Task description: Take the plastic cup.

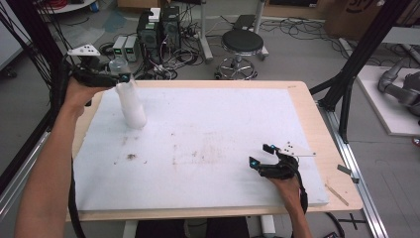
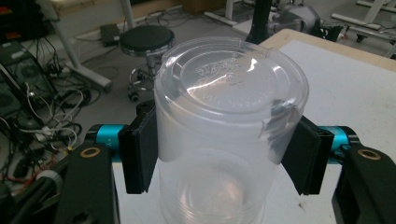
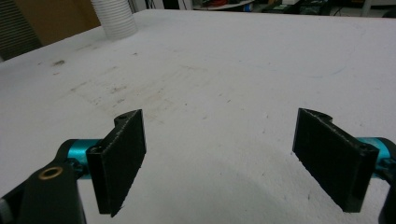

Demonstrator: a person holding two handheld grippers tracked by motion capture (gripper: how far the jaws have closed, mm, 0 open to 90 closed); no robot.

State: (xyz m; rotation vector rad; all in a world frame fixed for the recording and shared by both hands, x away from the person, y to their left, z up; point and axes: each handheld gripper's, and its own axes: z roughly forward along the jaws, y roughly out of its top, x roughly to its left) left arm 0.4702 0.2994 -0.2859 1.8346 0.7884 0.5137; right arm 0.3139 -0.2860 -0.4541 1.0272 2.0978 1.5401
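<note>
A wooden table [image 1: 303, 94] carries a white foam sheet [image 1: 213, 134] that covers nearly all of its top, marked with a few brown smudges near the middle and toward the left. At the sheet's far left corner stands a stack of clear cups [image 1: 132, 106], inverted so the flat bases face up; in the right gripper view the lower part of the stack [image 3: 114, 18] shows at the top left, resting on the sheet. The left gripper [image 1: 115, 78], held by a hand that comes in along the left edge, reaches the top of the stack from the side. In the left gripper view its two black pads press on opposite sides of the top cup [image 2: 231, 116], just under the embossed base, with further nested cups visible through the clear wall below; the jaws are clamped on that cup. The right gripper [image 1: 262, 154] rests near the sheet's right front area, well apart from the stack, held low over the sheet. In the right gripper view its pads [image 3: 122, 156] stand wide apart with only bare sheet between them.
</note>
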